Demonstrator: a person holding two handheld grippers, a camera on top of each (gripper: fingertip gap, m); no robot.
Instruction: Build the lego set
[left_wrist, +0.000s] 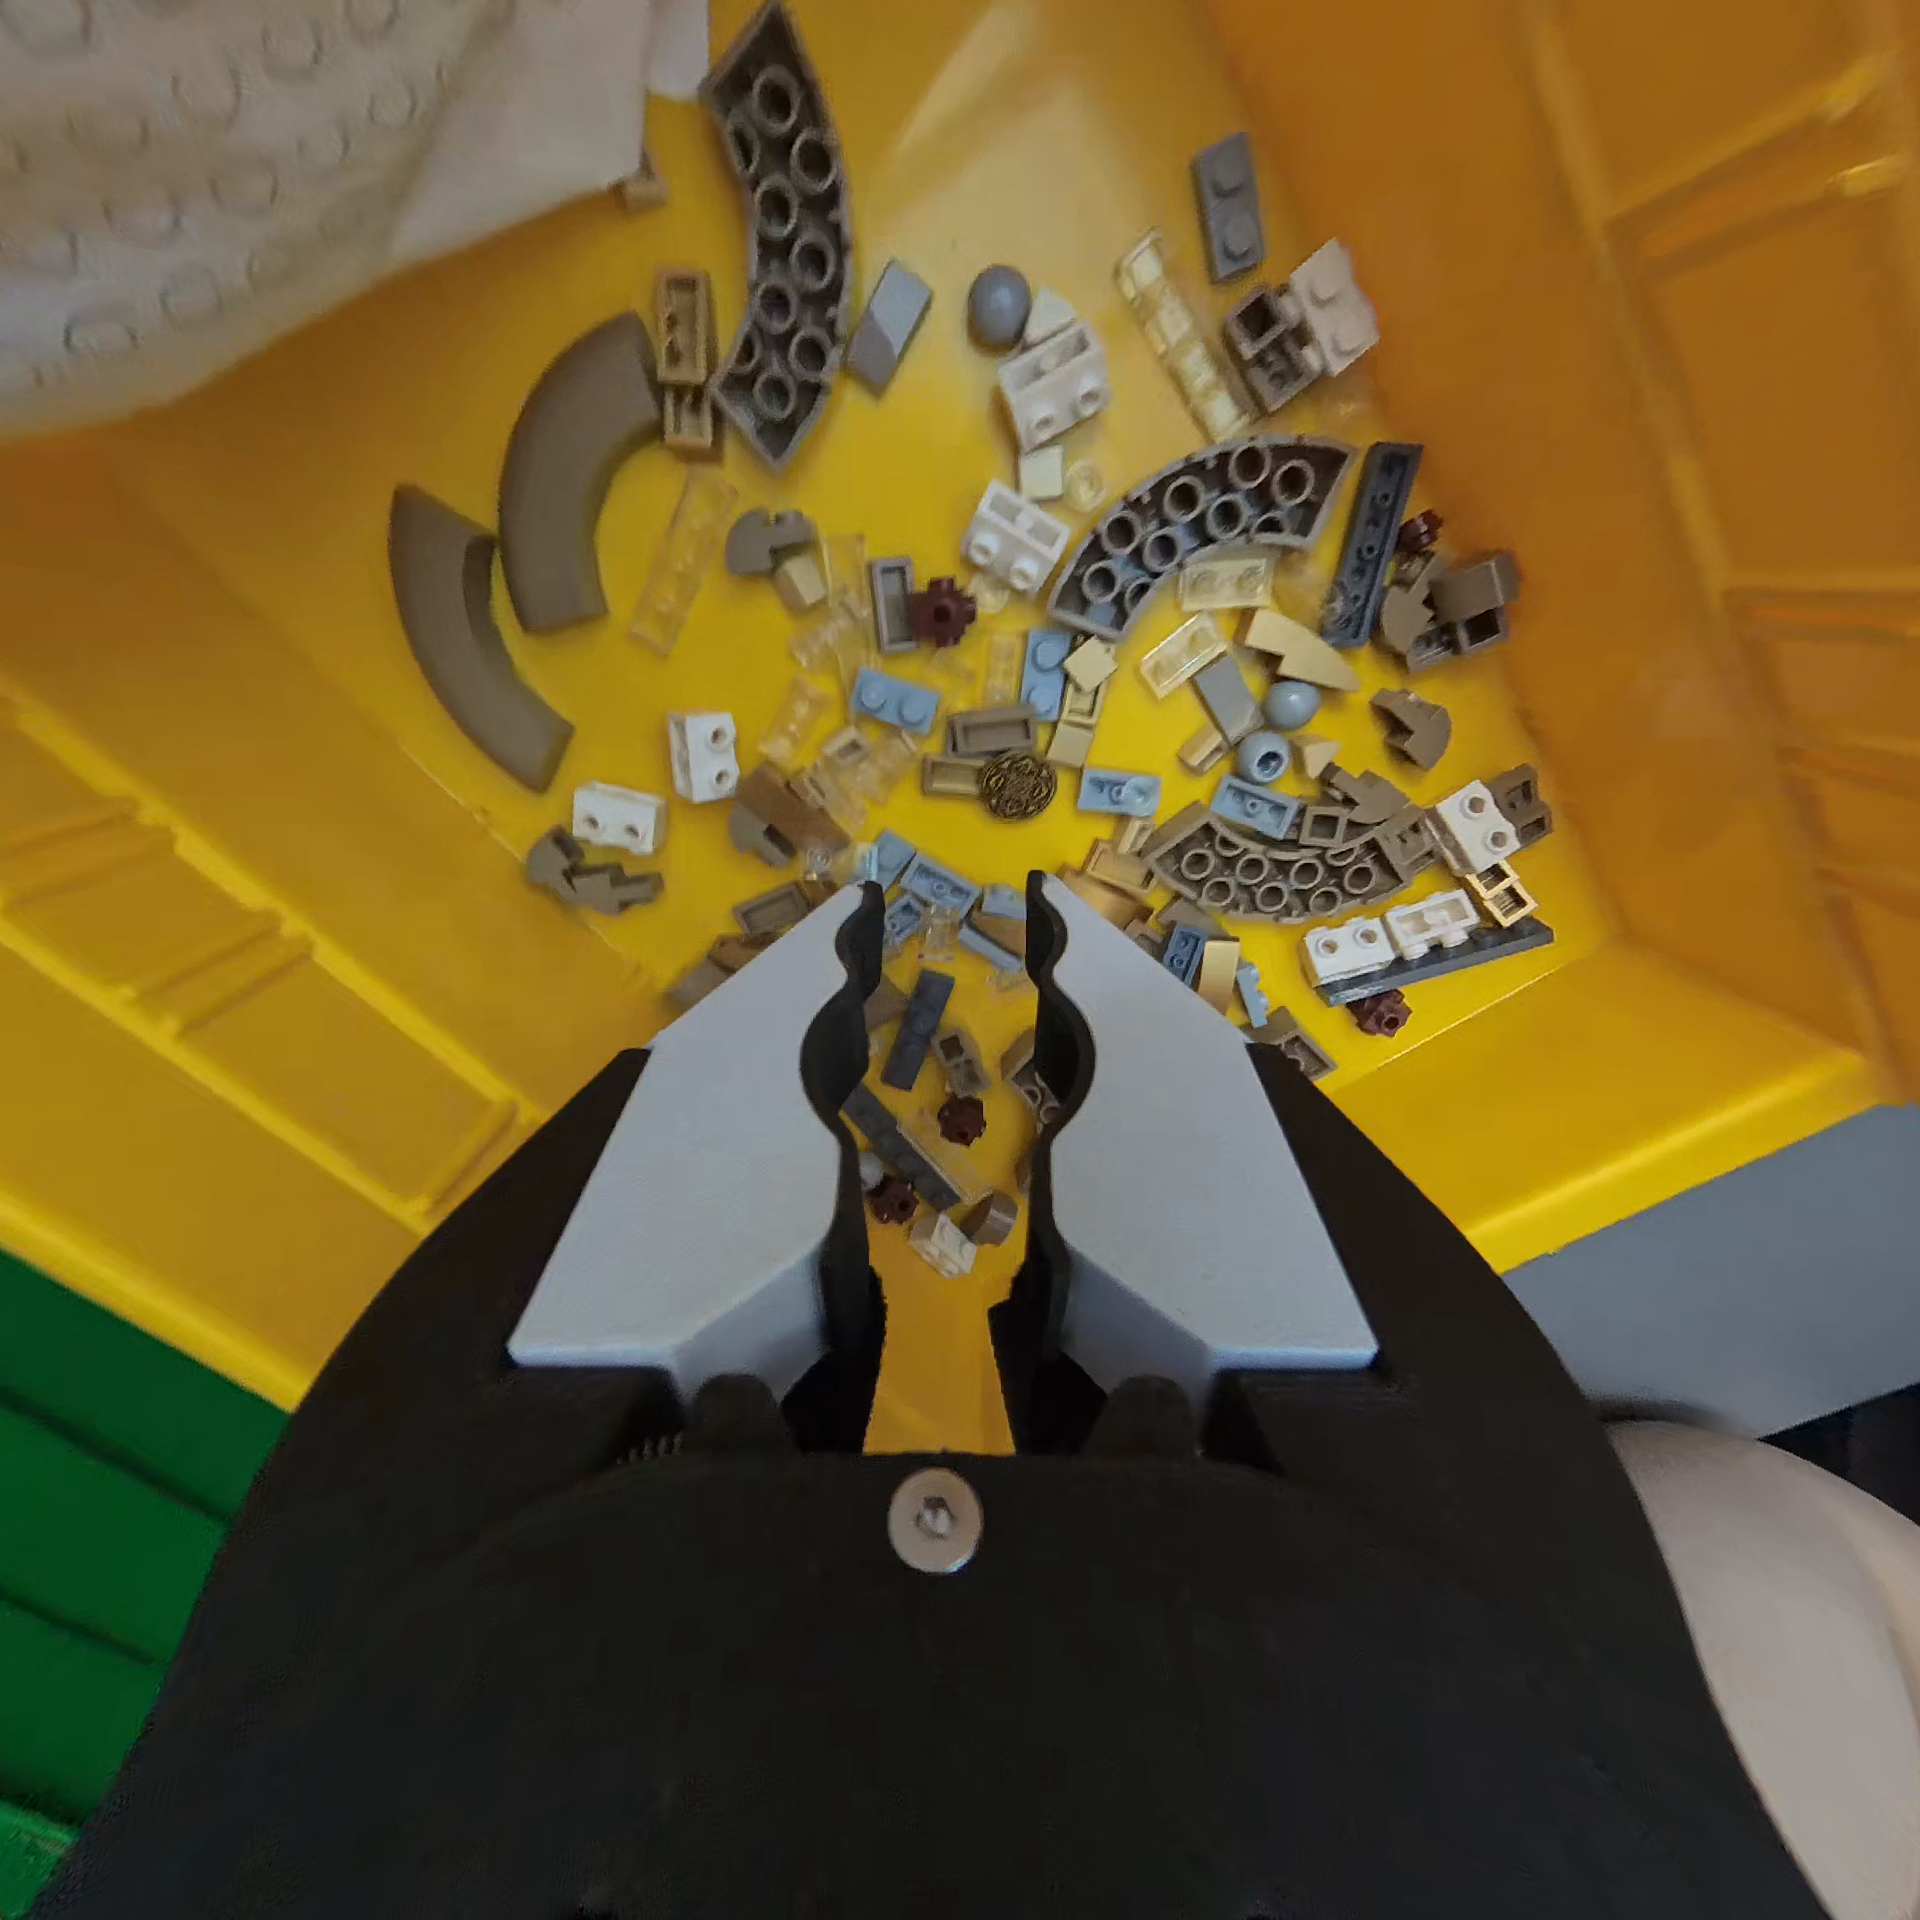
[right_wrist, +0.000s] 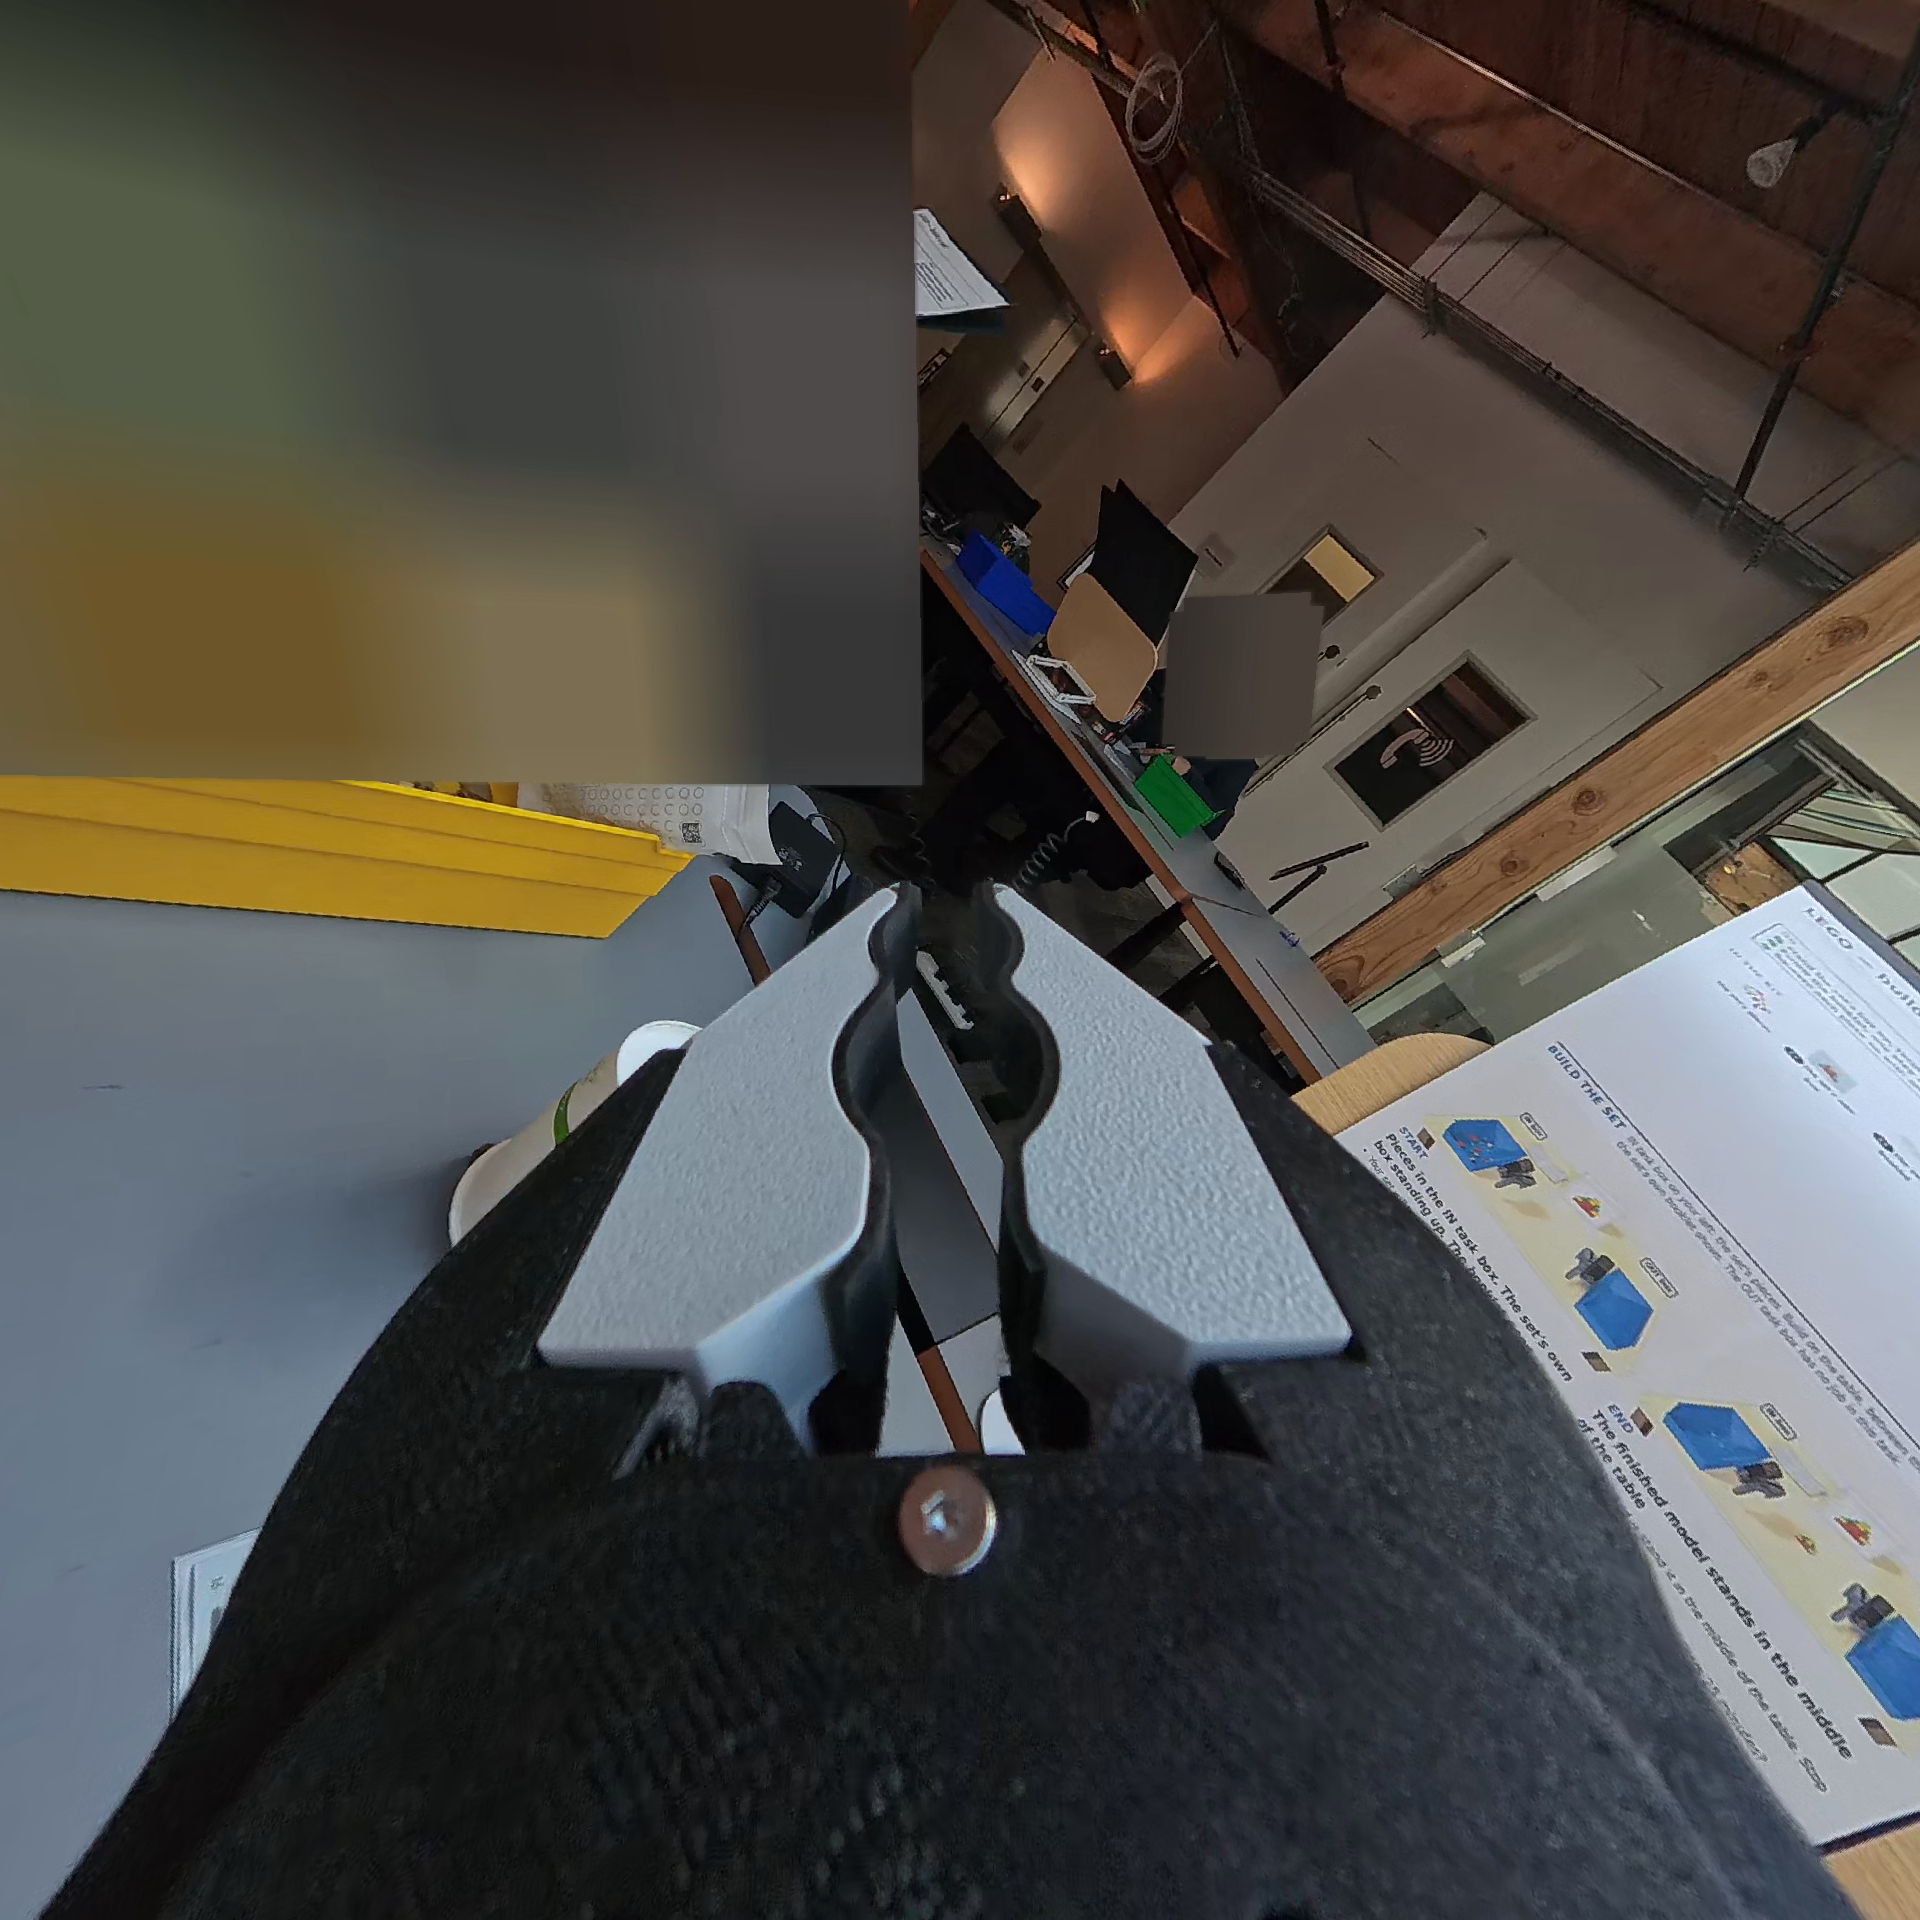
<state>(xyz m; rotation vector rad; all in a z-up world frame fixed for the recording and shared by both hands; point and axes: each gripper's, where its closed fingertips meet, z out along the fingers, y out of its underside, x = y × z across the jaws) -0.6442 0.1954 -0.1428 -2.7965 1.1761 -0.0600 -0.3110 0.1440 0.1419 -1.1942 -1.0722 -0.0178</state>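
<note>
My left gripper (left_wrist: 954, 896) is open and empty, with its tips low over a pile of loose lego pieces in the yellow bin (left_wrist: 1039, 166). The pile holds tan curved plates (left_wrist: 1210, 540), white bricks (left_wrist: 1016, 528), light blue plates (left_wrist: 894, 698), clear pieces, dark red studs (left_wrist: 943, 613) and a round gold tile (left_wrist: 1016, 785). Small grey and tan pieces (left_wrist: 920, 1023) lie between the fingers. My right gripper (right_wrist: 948, 904) is raised above the grey table (right_wrist: 208, 1143), pointing out into the room. Its jaws stand close around a small white toothed lego piece (right_wrist: 943, 987).
A white studded baseplate (left_wrist: 208, 156) covers the bin's top left corner. A green bin (left_wrist: 94, 1507) stands at lower left. In the right wrist view the yellow bin's rim (right_wrist: 312, 842) is at left, a paper cup (right_wrist: 540, 1143) lies by the gripper, and an instruction sheet (right_wrist: 1714, 1299) lies at right. The gap from one gripper's tips to the other's is roughly 45 cm.
</note>
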